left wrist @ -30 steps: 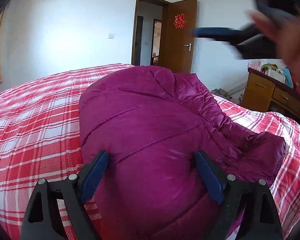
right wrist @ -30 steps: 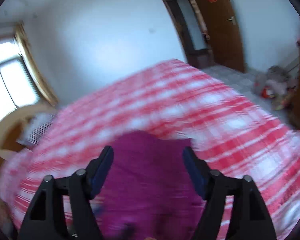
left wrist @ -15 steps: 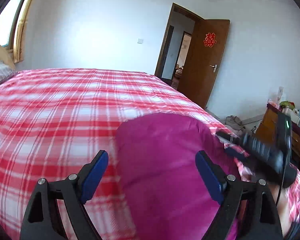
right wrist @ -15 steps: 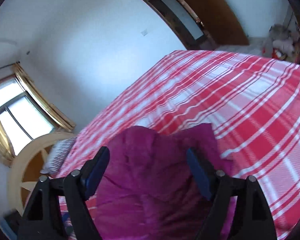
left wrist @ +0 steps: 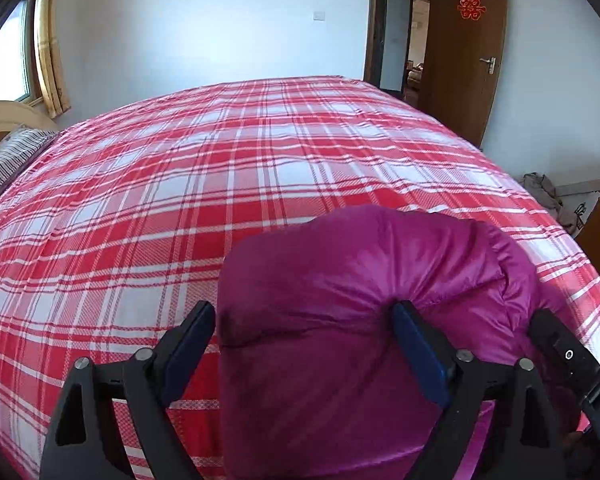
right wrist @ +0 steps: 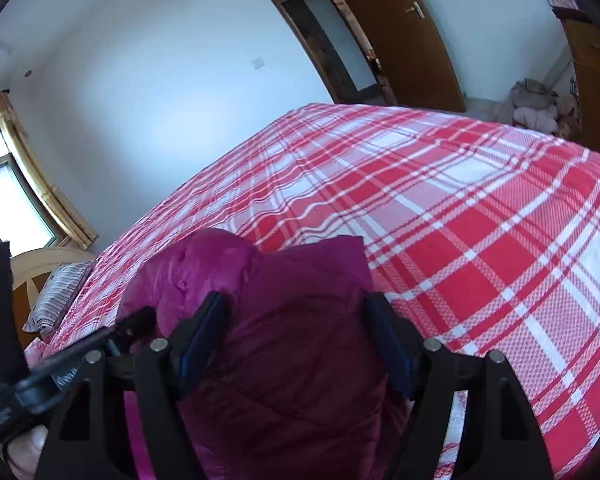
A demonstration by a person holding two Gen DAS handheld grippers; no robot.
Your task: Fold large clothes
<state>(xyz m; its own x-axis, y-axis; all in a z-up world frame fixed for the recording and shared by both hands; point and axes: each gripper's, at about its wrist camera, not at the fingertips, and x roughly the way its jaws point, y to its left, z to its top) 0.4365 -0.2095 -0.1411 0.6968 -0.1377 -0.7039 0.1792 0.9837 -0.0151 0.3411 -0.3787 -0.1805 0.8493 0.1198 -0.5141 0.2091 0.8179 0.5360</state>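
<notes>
Now both spread tools (left wrist: 304, 344) (right wrist: 296, 328) straddle the magenta jacket (left wrist: 360, 300) on the plaid bed (left wrist: 220, 184).

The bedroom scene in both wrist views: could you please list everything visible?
jacket: one, magenta, puffy, bundled on the near bed edge
bedsheet: one, red-white plaid, covering the bed
pillow: one, striped, at the headboard
headboard: one, cream, far left
door: one, brown, open, red paper-cut on it
curtain: one, yellow, by the window
clothes pile: one, greyish, on the floor
left gripper: fingers open, spanning the jacket
right gripper: fingers open, astride the jacket
</notes>
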